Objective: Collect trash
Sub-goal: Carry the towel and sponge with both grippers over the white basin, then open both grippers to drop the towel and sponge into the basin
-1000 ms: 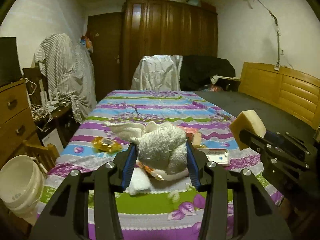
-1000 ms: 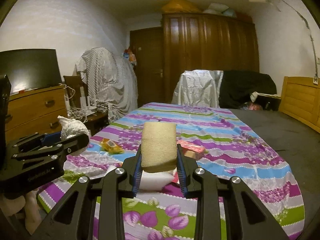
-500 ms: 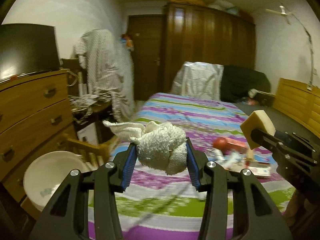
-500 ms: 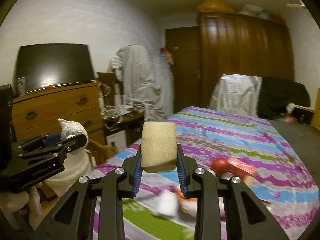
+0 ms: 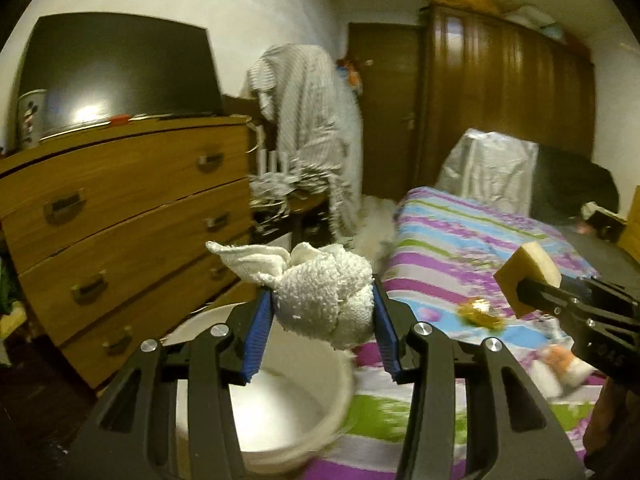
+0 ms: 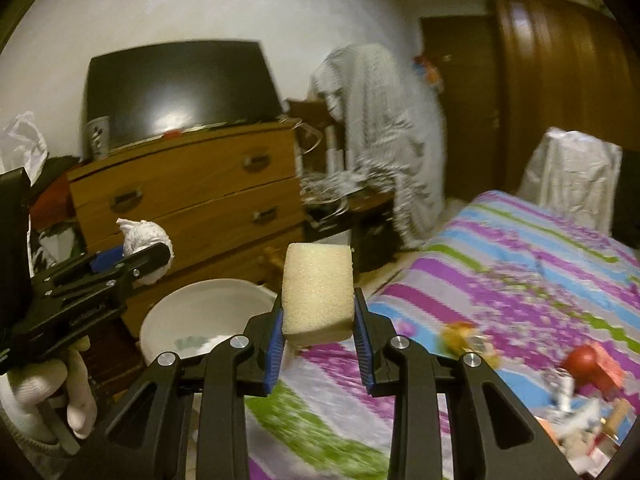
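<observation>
White crumpled towel [image 5: 326, 298] sits clamped in our left gripper [image 5: 323, 326], above the white bucket [image 5: 276, 396]. Our right gripper [image 6: 318, 334] pinches a yellow sponge [image 6: 317, 292] beside the bed [image 6: 520, 264].

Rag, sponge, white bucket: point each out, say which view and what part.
rag [image 5: 326, 294]: left wrist view, middle of the bunched cloth between the fingers.
sponge [image 6: 318, 290]: right wrist view, centre of its front face.
white bucket [image 6: 208, 300]: right wrist view, inner back wall under the rim.
</observation>
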Demonstrator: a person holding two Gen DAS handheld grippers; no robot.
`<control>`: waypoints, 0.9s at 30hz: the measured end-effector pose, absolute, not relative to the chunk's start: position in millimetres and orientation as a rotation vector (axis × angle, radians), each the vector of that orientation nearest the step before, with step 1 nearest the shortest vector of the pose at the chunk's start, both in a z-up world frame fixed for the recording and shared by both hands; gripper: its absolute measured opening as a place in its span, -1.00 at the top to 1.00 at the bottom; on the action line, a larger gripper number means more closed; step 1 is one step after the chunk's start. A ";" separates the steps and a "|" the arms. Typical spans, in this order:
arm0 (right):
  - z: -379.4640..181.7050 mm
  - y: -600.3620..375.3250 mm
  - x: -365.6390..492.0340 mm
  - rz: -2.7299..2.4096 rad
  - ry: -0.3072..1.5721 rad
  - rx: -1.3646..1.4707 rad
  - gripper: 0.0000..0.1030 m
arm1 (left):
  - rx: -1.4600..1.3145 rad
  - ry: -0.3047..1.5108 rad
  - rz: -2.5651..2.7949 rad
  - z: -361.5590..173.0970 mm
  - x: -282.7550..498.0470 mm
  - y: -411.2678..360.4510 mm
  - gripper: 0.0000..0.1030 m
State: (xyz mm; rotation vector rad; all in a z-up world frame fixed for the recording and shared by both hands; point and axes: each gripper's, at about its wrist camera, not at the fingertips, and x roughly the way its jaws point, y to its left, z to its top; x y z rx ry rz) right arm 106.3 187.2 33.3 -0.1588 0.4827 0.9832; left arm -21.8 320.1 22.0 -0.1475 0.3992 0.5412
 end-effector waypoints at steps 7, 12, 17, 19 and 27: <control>22.0 298.5 104.5 1.111 0.596 -0.254 0.38 | -0.201 0.473 0.609 4.0 -28.8 383.1 0.13; -10.0 364.7 114.3 1.170 0.747 -0.355 0.38 | -0.249 0.566 0.605 -21.2 -17.5 421.7 0.12; -40.9 405.0 120.4 1.188 0.846 -0.408 0.38 | -0.280 0.647 0.589 -48.4 -7.7 446.5 0.12; -49.6 410.5 122.4 1.188 0.862 -0.415 0.38 | -0.294 0.665 0.593 -57.5 -6.7 454.0 0.12; -68.8 410.8 130.4 1.188 0.887 -0.419 0.38 | -0.322 0.684 0.607 -72.9 -8.8 470.5 0.11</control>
